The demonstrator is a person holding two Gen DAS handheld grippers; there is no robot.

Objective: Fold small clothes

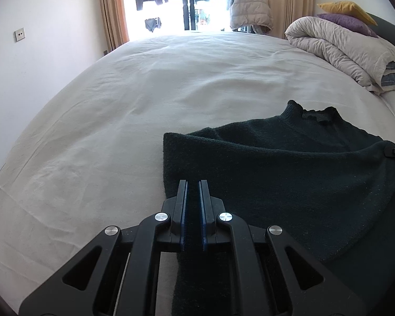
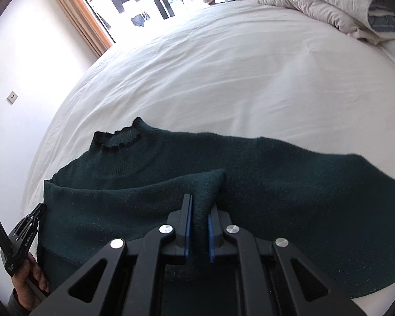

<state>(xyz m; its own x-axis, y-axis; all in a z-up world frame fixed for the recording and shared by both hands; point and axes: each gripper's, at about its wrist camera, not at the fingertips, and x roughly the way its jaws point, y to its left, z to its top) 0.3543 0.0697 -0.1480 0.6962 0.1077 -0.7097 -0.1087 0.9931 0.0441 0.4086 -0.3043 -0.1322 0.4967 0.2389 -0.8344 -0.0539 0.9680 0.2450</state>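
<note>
Fingers (image 1: pixel 182 205) of left gripper (image 1: pixel 193 184) and right gripper (image 2: pixel 200 205) clamped on sweater (image 1: pixel 289 173) hem, lifted over its body toward the collar (image 2: pixel 118 138), on the bed (image 1: pixel 144 84), likely mid-fold.

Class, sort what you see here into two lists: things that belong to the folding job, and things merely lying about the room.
Part of the job:
- sweater
- left hand-held gripper, shut on the sweater
- right hand-held gripper, shut on the sweater
- bed, the folding surface

Just lying about:
- duvet
- yellow pillow
- purple pillow
- white jacket
</note>
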